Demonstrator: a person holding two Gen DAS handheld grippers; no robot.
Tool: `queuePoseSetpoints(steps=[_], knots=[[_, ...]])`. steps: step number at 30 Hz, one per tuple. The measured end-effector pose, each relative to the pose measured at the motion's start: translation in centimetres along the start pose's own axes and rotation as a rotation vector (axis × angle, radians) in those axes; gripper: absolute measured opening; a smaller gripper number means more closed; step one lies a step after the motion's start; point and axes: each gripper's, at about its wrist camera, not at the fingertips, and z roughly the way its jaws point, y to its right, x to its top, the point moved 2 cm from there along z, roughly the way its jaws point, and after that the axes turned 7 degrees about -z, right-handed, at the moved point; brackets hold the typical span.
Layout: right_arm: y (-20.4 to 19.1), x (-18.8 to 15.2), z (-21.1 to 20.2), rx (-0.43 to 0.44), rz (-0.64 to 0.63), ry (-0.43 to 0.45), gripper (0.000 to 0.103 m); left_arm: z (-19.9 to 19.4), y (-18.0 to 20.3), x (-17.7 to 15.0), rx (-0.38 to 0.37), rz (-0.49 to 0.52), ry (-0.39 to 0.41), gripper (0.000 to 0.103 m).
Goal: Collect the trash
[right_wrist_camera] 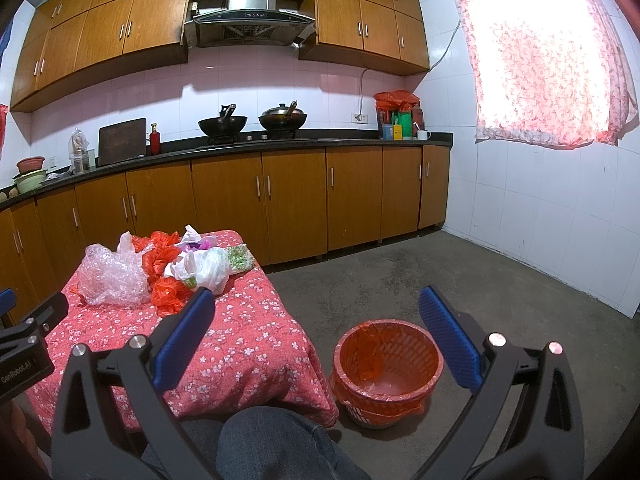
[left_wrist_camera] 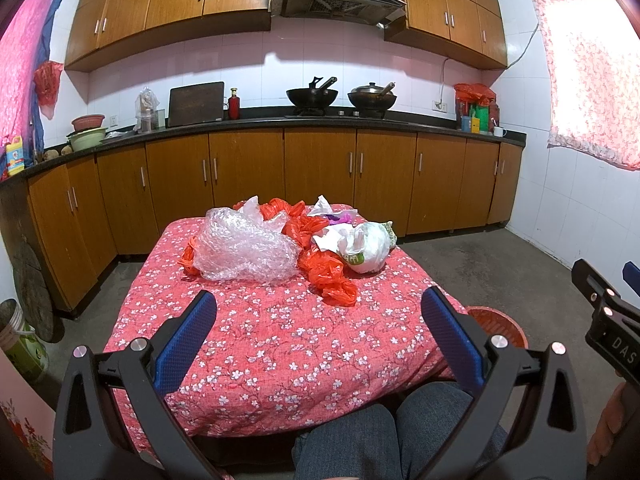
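From the left wrist camera, one low table (left_wrist_camera: 280, 344) draped in a red floral cloth fills the middle of a kitchen. At its far end sits a single heap of trash: one crumpled sheet of clear bubble wrap (left_wrist_camera: 244, 246) on the left, several orange-red plastic bags (left_wrist_camera: 326, 268) tangled through the middle, one knotted white plastic bag (left_wrist_camera: 366, 246) on the right, and some white tissue (left_wrist_camera: 328, 236) between them. The left gripper (left_wrist_camera: 320, 336) hovers over the near half of the cloth, its two blue-padded fingers (left_wrist_camera: 186, 344) spread wide, holding and touching nothing. The right gripper (left_wrist_camera: 608, 312) shows only partly at the right edge. Two woks (left_wrist_camera: 312, 96) stand on the far counter.

From the right wrist camera, the same heap lies at the far left, with the table to the left. One red mesh wastebasket (right_wrist_camera: 386, 372), lined with an orange bag, stands on the concrete floor (right_wrist_camera: 440, 276) just beside the table's near right corner. The right gripper (right_wrist_camera: 316, 340) hangs above it, jaws spread wide and gripping nothing. The person's two denim-clad knees (right_wrist_camera: 272, 444) sit at the near edge.
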Motion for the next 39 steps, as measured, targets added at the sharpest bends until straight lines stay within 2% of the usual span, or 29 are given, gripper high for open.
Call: queuePoseSetpoints(steps=[32, 39], knots=[[-0.2, -0.2, 0.5, -0.001, -0.002, -0.013, 0.099, 0.4, 0.2, -0.4, 0.019, 0.005, -0.005, 0.101], [-0.9, -0.1, 3.4, 0.052, -0.007, -0.052, 0.099, 2.0, -1.3, -0.1, 0.050, -0.019, -0.038, 0.101]])
